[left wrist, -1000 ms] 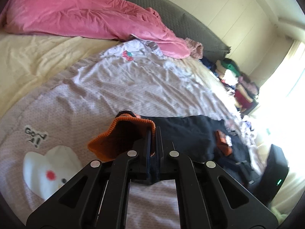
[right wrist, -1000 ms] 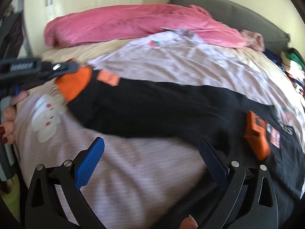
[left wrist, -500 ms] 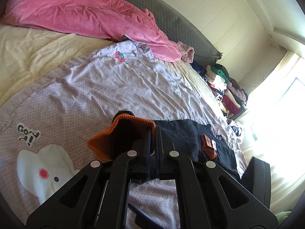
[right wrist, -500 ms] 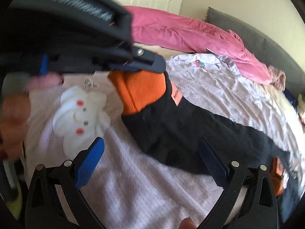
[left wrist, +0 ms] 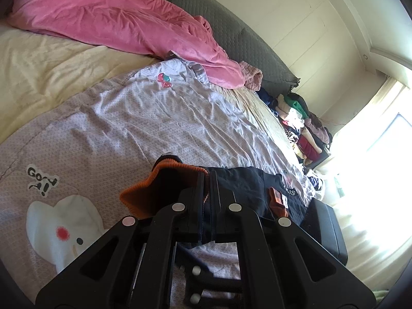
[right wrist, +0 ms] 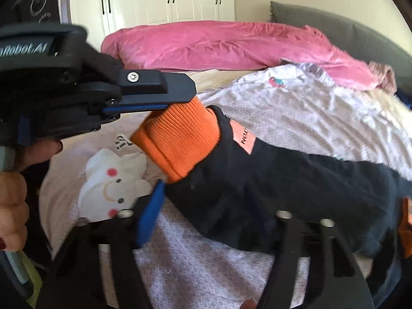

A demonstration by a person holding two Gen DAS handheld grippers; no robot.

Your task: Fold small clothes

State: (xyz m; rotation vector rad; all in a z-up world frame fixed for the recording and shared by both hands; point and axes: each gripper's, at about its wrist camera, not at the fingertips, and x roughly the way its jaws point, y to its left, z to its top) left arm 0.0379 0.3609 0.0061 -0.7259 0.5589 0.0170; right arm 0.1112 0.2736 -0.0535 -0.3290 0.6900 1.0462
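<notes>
The left gripper (right wrist: pixel 190 95) comes in from the left, clamped on the orange cuff (right wrist: pixel 180 139) of a black garment (right wrist: pixel 296 185), lifting it off the patterned sheet (right wrist: pixel 309 108); the right gripper (right wrist: pixel 213 206), blurred, has just been closing, its blue pad (right wrist: pixel 152 213) beside the black cloth below the cuff, the other pad hidden; a pink blanket (right wrist: pixel 219 46) lies behind; a hand (right wrist: pixel 13 206) at the left edge.

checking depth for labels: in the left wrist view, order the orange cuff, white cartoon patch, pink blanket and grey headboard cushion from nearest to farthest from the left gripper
1. orange cuff, clamped in the left gripper
2. white cartoon patch, lower left
3. pink blanket, upper left
4. grey headboard cushion, behind the blanket
</notes>
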